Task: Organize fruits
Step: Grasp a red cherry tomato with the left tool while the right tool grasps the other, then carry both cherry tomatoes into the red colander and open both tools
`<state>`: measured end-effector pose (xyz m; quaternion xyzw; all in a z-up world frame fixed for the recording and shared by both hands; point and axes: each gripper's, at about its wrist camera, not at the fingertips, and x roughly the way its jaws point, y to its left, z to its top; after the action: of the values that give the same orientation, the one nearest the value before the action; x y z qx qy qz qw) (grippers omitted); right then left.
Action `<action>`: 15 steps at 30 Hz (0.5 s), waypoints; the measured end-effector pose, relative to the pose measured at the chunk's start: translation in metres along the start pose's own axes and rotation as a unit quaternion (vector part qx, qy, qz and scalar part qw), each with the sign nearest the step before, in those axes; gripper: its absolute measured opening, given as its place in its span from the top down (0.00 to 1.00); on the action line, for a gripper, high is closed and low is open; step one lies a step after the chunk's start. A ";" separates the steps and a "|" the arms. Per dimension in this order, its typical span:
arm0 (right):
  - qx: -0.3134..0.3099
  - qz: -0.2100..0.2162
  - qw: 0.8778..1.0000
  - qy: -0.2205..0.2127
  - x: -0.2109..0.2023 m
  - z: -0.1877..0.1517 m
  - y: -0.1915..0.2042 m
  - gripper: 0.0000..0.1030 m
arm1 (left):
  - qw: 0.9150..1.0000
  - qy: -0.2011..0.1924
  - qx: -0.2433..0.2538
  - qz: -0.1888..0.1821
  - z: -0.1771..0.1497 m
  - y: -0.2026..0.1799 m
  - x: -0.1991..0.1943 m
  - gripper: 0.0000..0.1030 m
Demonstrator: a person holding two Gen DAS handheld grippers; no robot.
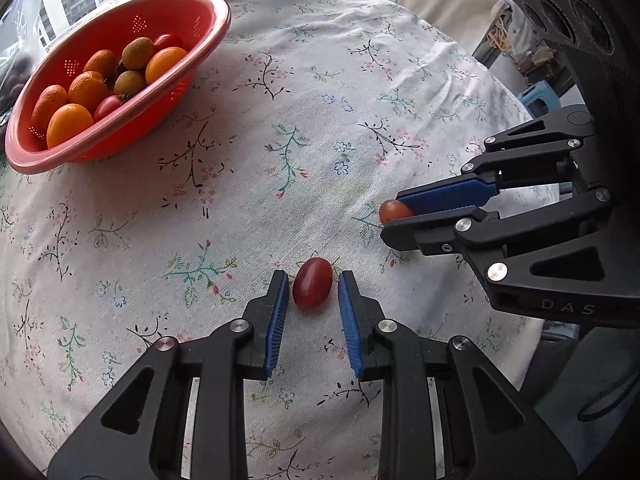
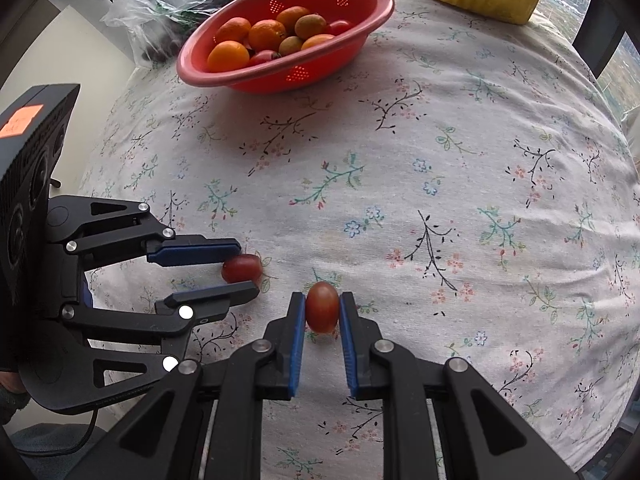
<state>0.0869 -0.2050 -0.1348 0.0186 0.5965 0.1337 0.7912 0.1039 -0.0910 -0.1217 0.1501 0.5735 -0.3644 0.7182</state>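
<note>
red grape tomato (image 2: 322, 307), long axis along the fingers, pinched by right gripper (image 2: 322, 312); left gripper (image 1: 313, 292) open around another tomato (image 1: 312, 283); "das" legible.

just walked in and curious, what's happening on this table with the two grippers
A person is sorting fruit with two handheld grippers. The right gripper has its fingers pressed on a small red tomato at the tablecloth. The left gripper sits open around another red tomato lying on the cloth, with gaps on both sides. The red colander at the far side already holds orange, greenish and red fruits.
</note>
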 end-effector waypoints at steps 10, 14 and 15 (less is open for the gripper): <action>0.008 -0.002 1.000 -0.001 0.000 0.000 -0.005 0.82 | 0.999 -0.007 -0.022 -0.023 -0.002 0.010 -0.002 0.85; 0.008 -0.002 1.000 -0.001 0.001 0.000 -0.004 0.82 | 0.998 -0.015 -0.049 -0.032 -0.004 0.017 -0.006 0.85; 0.009 -0.002 1.000 -0.002 0.001 0.001 -0.004 0.82 | 0.998 -0.018 -0.053 -0.032 -0.004 0.019 -0.008 0.85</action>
<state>0.0885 -0.2084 -0.1364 0.0248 0.5963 0.1270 0.7923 0.1132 -0.0724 -0.1189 0.0868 0.5837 -0.3591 0.7230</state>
